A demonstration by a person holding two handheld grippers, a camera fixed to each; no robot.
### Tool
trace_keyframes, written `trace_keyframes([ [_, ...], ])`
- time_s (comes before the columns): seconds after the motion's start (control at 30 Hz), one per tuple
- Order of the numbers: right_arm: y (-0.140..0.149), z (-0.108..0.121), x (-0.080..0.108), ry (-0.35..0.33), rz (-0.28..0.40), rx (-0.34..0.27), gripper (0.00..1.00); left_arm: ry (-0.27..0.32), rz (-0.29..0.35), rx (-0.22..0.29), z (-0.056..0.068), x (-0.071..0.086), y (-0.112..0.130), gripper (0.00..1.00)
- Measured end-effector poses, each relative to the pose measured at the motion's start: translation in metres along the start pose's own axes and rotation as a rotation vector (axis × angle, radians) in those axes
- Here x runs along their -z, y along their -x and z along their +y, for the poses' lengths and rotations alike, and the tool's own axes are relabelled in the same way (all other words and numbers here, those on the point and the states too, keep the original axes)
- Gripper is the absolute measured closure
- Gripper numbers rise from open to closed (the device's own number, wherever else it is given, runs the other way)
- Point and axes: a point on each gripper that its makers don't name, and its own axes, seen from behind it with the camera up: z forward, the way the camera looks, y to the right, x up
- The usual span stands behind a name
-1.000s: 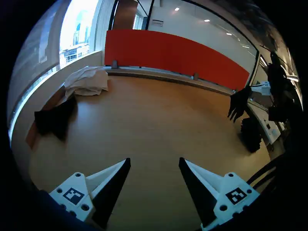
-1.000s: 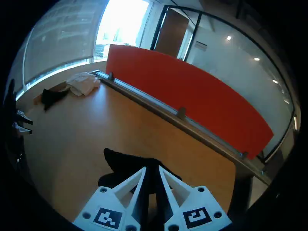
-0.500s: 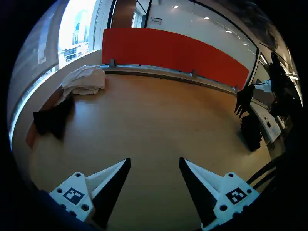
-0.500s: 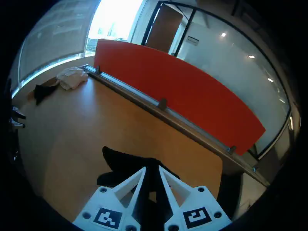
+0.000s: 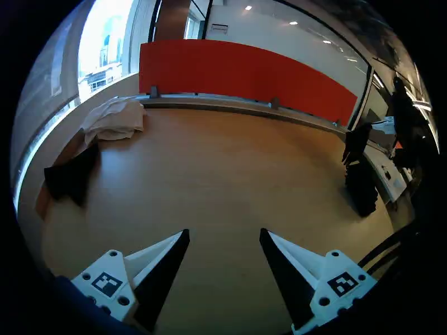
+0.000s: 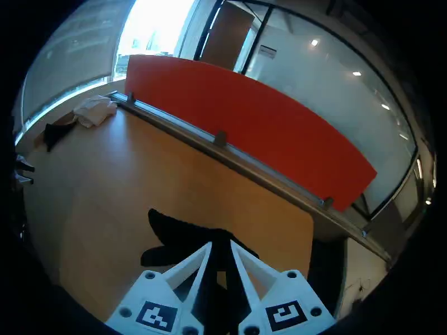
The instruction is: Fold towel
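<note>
A black towel (image 6: 179, 237) hangs bunched from my right gripper (image 6: 220, 250), which is shut on its upper edge above the wooden table (image 6: 112, 178). In the left gripper view the same black towel (image 5: 357, 173) dangles at the far right, under the white right gripper (image 5: 385, 125). My left gripper (image 5: 223, 245) is open and holds nothing, low over the table's middle (image 5: 223, 167). It also appears small at the left edge of the right gripper view as the left gripper (image 6: 21, 170).
A crumpled white towel pile (image 5: 114, 117) lies at the table's far left corner, with a dark cloth (image 5: 70, 176) beside it. An orange divider panel (image 5: 246, 70) on a metal rail runs along the far edge. The table's right end (image 6: 310, 234) drops off close to the held towel.
The right gripper has carried the black towel farther toward the table's right end. The left gripper has turned slightly and stays open.
</note>
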Motion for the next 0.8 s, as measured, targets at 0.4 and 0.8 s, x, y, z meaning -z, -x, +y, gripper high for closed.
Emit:
trace_keyframes([
  [0.4, 0.034, 0.005, 0.022, 0.024, -0.026, -0.029, 0.92, 0.021, 0.004, -0.018, 0.009, -0.002, -0.006, 0.07],
  [0.8, 0.080, -0.004, 0.053, 0.054, -0.065, -0.072, 0.92, 0.038, 0.008, -0.029, 0.010, 0.000, -0.008, 0.07],
])
